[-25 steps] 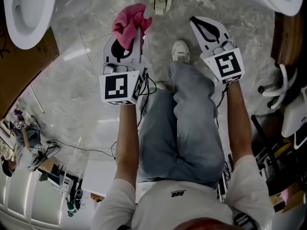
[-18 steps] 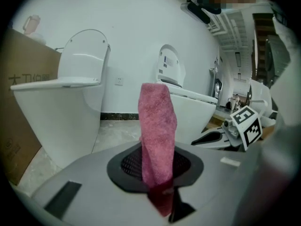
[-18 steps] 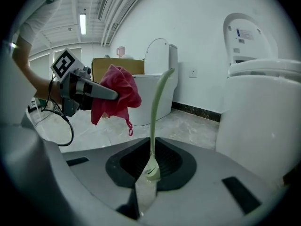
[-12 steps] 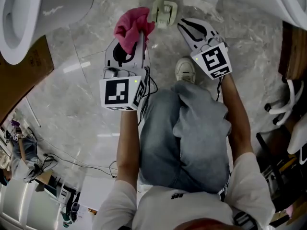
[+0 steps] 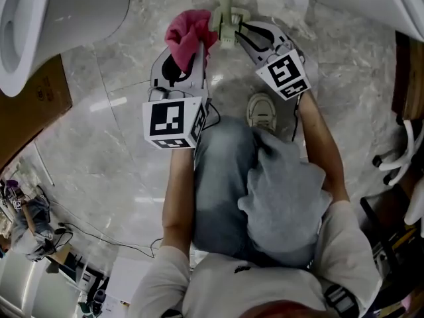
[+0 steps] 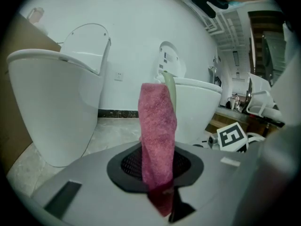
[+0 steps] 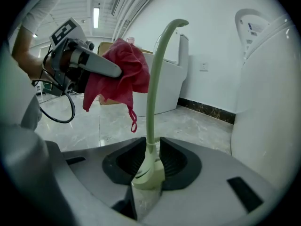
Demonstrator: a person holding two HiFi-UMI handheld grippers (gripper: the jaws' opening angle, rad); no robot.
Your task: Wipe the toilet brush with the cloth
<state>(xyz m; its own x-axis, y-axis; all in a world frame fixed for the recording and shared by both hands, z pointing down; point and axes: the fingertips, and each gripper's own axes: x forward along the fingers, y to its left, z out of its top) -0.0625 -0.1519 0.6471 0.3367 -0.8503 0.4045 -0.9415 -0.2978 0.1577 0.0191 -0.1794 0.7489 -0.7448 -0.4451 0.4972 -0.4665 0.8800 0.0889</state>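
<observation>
Lowered, opening right gripper (image 5: 242,32) (image 7: 149,157) astride pale-green plastic toilet brush (image 5: 225,12) (image 7: 153,102), pinching pink terry cloth (image 5: 185,32) (image 6: 157,126) in left gripper (image 5: 191,48) (image 6: 157,173) alongside; wiping next

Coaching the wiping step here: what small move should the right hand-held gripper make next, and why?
Probably close the right hand-held gripper on the toilet brush. Its jaws have just been opening and stand apart either side of the pale green handle, not pressing it. The left hand-held gripper clamps the pink cloth close beside it, ready to wipe.
</observation>
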